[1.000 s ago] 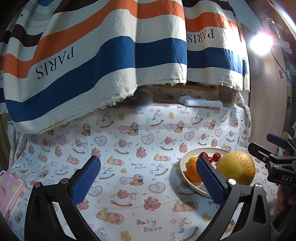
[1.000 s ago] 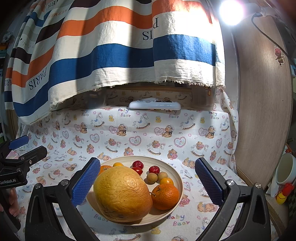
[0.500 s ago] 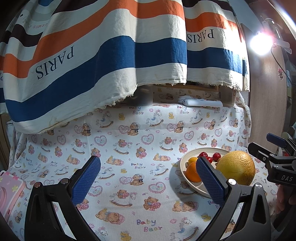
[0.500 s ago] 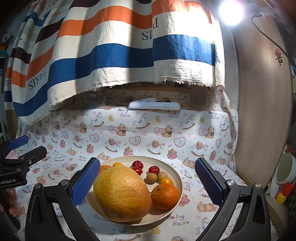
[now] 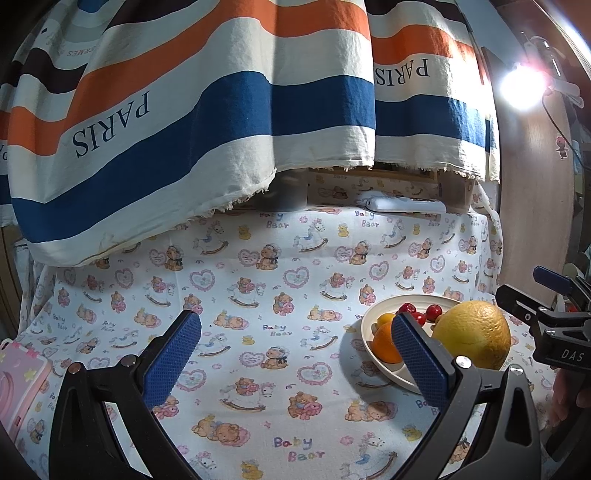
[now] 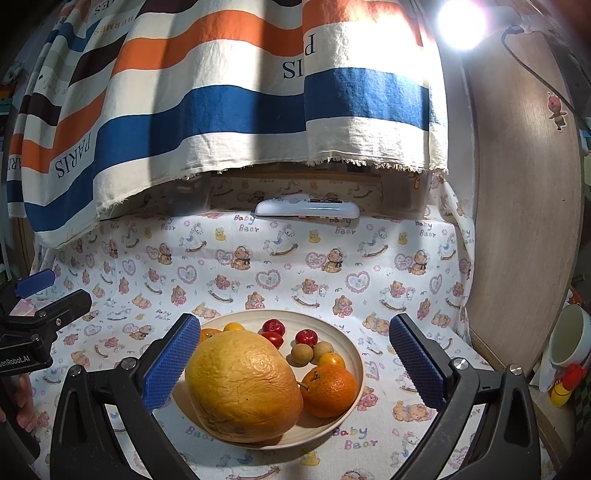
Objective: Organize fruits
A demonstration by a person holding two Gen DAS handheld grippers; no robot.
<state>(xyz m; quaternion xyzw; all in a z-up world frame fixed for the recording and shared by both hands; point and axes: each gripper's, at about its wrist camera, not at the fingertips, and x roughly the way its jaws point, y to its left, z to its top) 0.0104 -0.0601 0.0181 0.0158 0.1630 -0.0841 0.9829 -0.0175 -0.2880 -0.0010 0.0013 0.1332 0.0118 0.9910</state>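
**No change from earlier frames: both grippers spread, fruit plate untouched**

Nothing is seen to have shifted versus the frames 0.5 s and 1.0 s back; grippers and fruit sit as before.

The right gripper (image 6: 291, 363) is held with jaws spread wide, nothing grasped, and is aimed at the plate (image 6: 351, 350). The left gripper (image 5: 295, 358) is likewise released and empty, hovering over bare tablecloth (image 5: 258, 295), with the plate (image 5: 365, 325) just behind its right finger.

Plate contents, seen from the right wrist: a large yellow pomelo (image 6: 243, 386) at the front left, an orange (image 6: 328, 391) touching it on the right, a second orange (image 6: 208, 334) mostly hidden behind the pomelo, a small yellow fruit (image 6: 233, 326), three red cherry-like fruits (image 6: 274, 326), two tan round fruits (image 6: 301, 354), and a small orange-yellow fruit (image 6: 331, 359). The plate sits near the table's front right corner.

A white device (image 6: 306, 208) lies at the back edge under a striped cloth (image 6: 221, 92). A pink case (image 5: 18, 376) is seen at the left edge, and a lamp (image 6: 461, 22) at upper right.
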